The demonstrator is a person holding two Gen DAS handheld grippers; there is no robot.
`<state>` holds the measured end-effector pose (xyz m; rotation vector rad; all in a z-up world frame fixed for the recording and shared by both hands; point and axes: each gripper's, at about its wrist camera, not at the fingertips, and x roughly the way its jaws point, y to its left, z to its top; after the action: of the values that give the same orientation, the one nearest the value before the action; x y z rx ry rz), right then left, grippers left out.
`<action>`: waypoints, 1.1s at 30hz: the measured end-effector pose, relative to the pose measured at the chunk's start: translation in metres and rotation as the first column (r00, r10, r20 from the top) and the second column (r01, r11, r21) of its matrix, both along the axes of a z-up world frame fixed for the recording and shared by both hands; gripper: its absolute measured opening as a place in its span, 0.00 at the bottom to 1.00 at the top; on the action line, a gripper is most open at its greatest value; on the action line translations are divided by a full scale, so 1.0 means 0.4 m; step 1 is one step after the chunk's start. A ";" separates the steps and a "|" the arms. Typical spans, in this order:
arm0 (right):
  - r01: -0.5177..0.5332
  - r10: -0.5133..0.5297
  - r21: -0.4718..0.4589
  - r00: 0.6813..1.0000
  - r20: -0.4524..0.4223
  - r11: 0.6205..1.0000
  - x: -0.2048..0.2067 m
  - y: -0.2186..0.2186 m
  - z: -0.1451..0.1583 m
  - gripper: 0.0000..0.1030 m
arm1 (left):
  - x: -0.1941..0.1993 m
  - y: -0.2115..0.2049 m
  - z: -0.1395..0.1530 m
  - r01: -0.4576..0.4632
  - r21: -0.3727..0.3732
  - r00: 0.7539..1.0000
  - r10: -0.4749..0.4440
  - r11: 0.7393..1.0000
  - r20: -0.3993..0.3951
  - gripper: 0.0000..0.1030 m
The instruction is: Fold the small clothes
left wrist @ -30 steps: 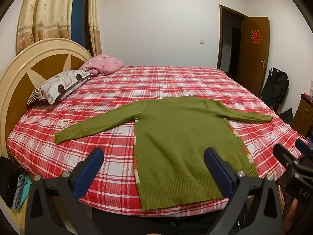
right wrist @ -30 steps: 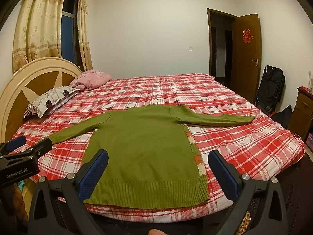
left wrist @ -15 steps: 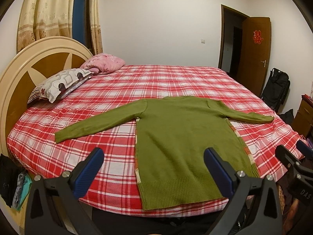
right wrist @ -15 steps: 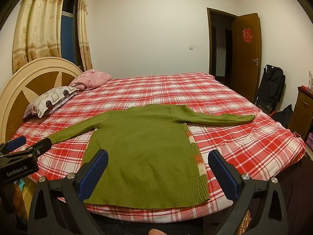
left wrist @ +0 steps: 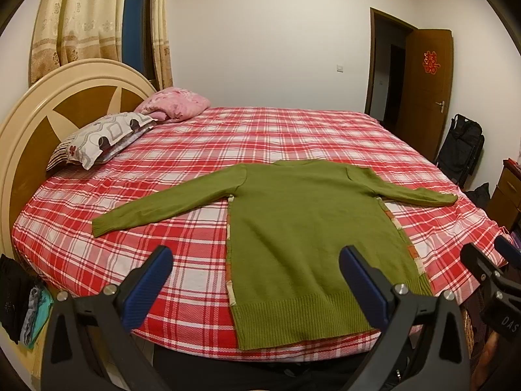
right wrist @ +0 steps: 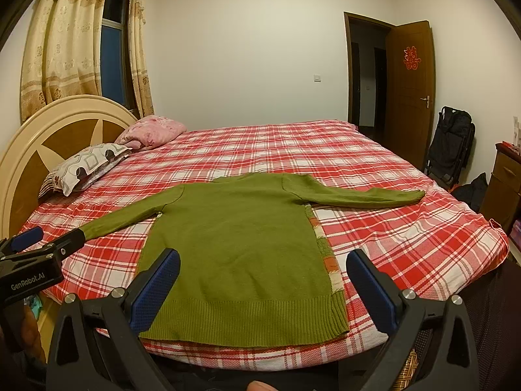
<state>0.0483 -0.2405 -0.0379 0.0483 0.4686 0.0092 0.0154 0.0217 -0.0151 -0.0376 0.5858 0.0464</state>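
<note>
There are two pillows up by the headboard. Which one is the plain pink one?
The pink pillow is the one farther back, nearer the curtains. The closer pillow is white with grey squares and dark dots.

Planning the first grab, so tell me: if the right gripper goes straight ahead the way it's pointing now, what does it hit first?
Most likely the green sweater: the open right gripper points over its hem, near the right side seam, low over the bed. Nothing stands between, though depth is uncertain.

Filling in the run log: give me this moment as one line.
stage: pre-fold | green sweater: flat, sleeves spread, on plaid bed | left gripper: open, empty | right gripper: open, empty
</note>
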 end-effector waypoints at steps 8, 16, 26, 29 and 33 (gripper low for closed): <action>-0.002 0.002 0.000 1.000 -0.002 1.000 0.001 0.000 -0.001 0.99 | 0.000 0.001 0.000 -0.001 0.000 1.000 0.001 1.000 -0.001 1.00; -0.006 0.006 0.001 1.000 -0.005 1.000 0.002 0.006 -0.005 0.99 | 0.004 0.011 -0.002 -0.002 0.000 1.000 0.002 1.000 -0.006 1.00; -0.009 0.009 0.004 1.000 -0.027 1.000 0.016 0.001 -0.021 0.99 | 0.024 0.020 -0.021 -0.004 0.008 1.000 0.005 1.000 -0.023 1.00; -0.012 0.012 0.001 0.999 -0.038 1.000 0.026 0.000 -0.030 0.99 | 0.038 0.024 -0.035 -0.005 0.008 0.999 0.005 1.000 -0.038 1.00; -0.032 0.032 0.002 0.998 -0.060 0.999 0.044 0.002 -0.051 0.99 | 0.057 0.022 -0.059 0.002 0.007 0.998 -0.002 1.000 -0.061 1.00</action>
<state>0.0661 -0.2399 -0.0581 0.0421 0.5291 0.0391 0.0384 0.0307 -0.0386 -0.0289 0.6470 0.0476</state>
